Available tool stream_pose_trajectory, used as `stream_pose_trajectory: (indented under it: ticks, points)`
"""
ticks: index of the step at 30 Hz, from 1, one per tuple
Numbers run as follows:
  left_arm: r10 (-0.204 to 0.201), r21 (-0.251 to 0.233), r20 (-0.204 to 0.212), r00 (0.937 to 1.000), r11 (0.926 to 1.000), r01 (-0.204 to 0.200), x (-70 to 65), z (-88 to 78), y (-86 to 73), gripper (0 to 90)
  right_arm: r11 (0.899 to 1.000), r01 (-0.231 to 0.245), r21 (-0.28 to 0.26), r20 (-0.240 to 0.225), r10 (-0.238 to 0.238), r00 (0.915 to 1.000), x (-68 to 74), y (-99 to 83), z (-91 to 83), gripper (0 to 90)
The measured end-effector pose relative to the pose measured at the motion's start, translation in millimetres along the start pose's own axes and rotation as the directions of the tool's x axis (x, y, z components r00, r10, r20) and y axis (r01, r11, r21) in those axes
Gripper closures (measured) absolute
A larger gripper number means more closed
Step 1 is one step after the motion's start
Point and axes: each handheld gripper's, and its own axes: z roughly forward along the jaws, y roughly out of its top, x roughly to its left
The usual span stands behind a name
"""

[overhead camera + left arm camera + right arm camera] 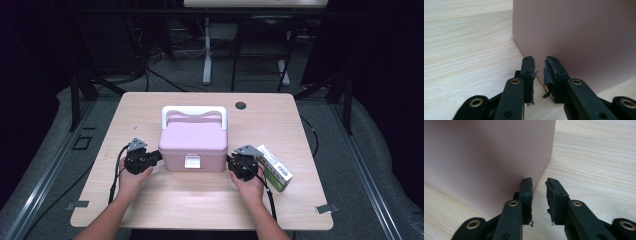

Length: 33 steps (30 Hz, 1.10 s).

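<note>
A pink plastic box (192, 142) with a white handle (194, 111) and a white front latch (192, 161) stands closed at the middle of the wooden table (200, 205). My left gripper (158, 156) points at the box's left side wall, low down. In the left gripper view the pink wall (579, 37) is close ahead and the left gripper (539, 72) has a narrow gap between its worn pads with nothing in it. My right gripper (230, 161) faces the box's right wall (486, 157); the right gripper (539, 192) is likewise narrowly open and holds nothing.
A green and white carton (275, 169) lies on the table just right of my right hand. A round black cable hole (241, 105) sits near the far edge. Black frames and a white desk leg (207, 55) stand on the floor beyond.
</note>
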Motion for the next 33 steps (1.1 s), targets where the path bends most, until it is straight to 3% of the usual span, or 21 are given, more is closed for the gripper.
stream_pose_trajectory:
  ticks: [10,17,22,33]
  points:
    - [0.026,0.017,-0.014,0.9996,0.9995,-0.026,-8.7,-1.8,0.7,89.3,1.0,0.012,0.008,0.004,-0.012,0.9999,8.9,-0.4,-2.1,89.6]
    - [-0.009,0.016,0.006,0.9999,0.9998,0.009,-9.3,-4.1,-1.4,89.7,1.0,0.016,0.013,0.014,-0.016,0.9998,11.1,-2.2,-5.2,89.9]
    - [-0.007,0.02,0.008,0.9999,0.9998,0.007,-11.5,-6.1,-2.5,89.8,1.0,0.013,0.017,0.009,-0.013,0.9999,12.2,-3.9,-8.6,89.8]
    - [0.036,0.05,0.041,0.9985,0.998,-0.038,-22.3,-17.3,-8.4,89.8,0.998,0.028,0.053,-0.004,-0.028,0.9996,11.0,-7.9,-21.7,90.0]
